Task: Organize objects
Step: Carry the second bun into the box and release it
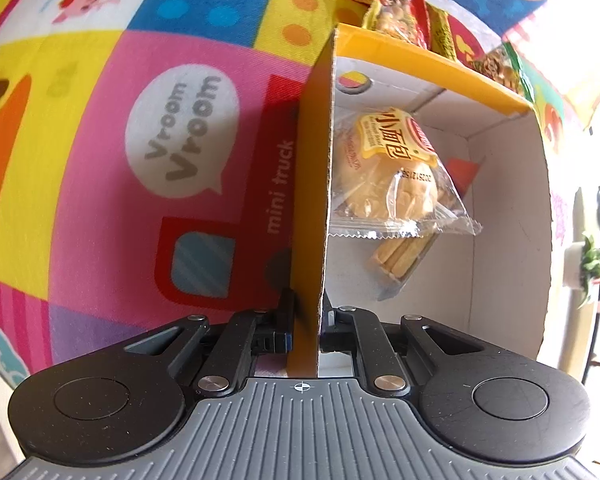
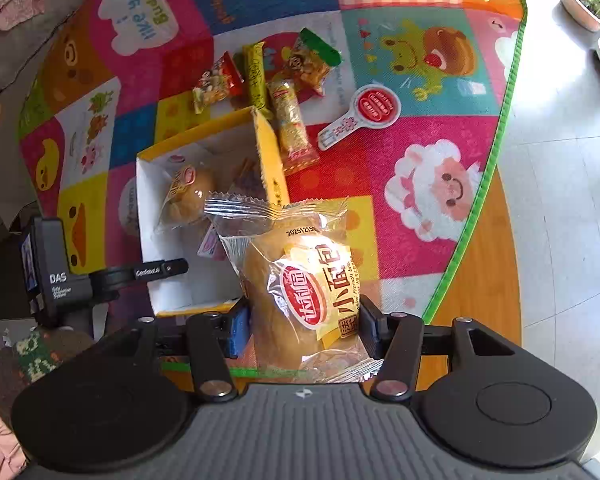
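My left gripper (image 1: 306,312) is shut on the upright side wall (image 1: 312,200) of a yellow cardboard box with a white inside. A wrapped mini bread (image 1: 384,168) lies in the box on top of a clear pack of biscuit sticks (image 1: 400,256). My right gripper (image 2: 304,328) is shut on a second wrapped mini bread (image 2: 300,292), held in the air above the mat near the box's front corner. From the right wrist view, the box (image 2: 268,152) lies open with the first bread (image 2: 190,196) in it.
Several snack packets lie on the colourful play mat just beyond the box: a red one (image 2: 216,84), a yellow bar (image 2: 256,76), a green one (image 2: 312,64) and a long bar (image 2: 292,124). A white-and-red paddle (image 2: 360,116) lies to their right. Plant pots (image 2: 588,4) stand on the floor past the mat's green edge (image 2: 480,200).
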Tool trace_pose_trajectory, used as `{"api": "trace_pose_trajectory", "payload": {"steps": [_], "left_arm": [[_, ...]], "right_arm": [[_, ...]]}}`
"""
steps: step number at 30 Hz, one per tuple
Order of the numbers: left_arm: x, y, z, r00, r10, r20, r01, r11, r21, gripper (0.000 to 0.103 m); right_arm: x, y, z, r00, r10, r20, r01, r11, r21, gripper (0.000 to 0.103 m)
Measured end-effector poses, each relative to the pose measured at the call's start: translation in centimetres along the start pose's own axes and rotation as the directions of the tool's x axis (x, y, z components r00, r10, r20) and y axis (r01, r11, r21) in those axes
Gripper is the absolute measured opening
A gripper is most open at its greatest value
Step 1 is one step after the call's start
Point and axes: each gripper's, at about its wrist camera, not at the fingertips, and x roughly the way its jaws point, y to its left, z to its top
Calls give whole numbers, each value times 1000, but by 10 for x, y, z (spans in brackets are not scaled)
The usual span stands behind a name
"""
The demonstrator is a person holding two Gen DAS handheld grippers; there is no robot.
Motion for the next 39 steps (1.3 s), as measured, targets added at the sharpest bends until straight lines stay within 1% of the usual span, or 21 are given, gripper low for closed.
{"api": "trace_pose_trajectory", "payload": {"steps": [2,6,8,12,15,19,21,26,29,33,39], "left_arm": [[-1,4,1,1000,-5,-5,5,1000,-1,12],[-3,8,4,1000,6,-9,-5,999,38,13],[-4,11,6,1000,0,-12,0,999,35,13],[-4,19,8,1000,-13,-15,13,1000,14,13],[-6,11,6,1000,5,-8,-4,999,39,13],[-10,2,7,999,32,-1,-32,998,55,13],[-12,-1,9,999,39,16,-39,997,60,13],[-18,-2,17,999,34,42,-36,998,58,13],[-19,-1,20,999,25,46,-27,998,49,13],[-17,1,23,999,11,37,-13,999,30,13],[-18,4,23,1000,1,26,-2,1000,31,14]], "right_arm": [[-3,9,-13,1000,11,8,-11,1000,14,53],[-13,21,-38,999,28,43,-30,998,49,53],[-17,24,-50,998,32,59,-36,997,63,53],[-20,27,-76,996,7,91,-14,997,76,53],[-18,28,-92,995,-9,104,0,997,80,53],[-16,25,-108,994,-12,106,-1,993,119,53],[-17,24,-114,994,-12,109,-3,991,135,53],[-18,25,-121,994,-15,104,0,990,144,53],[-17,28,-120,995,-4,99,-11,989,148,53],[-14,35,-114,995,24,92,-38,989,145,53],[-12,58,-98,993,68,100,-78,992,102,53]]}}
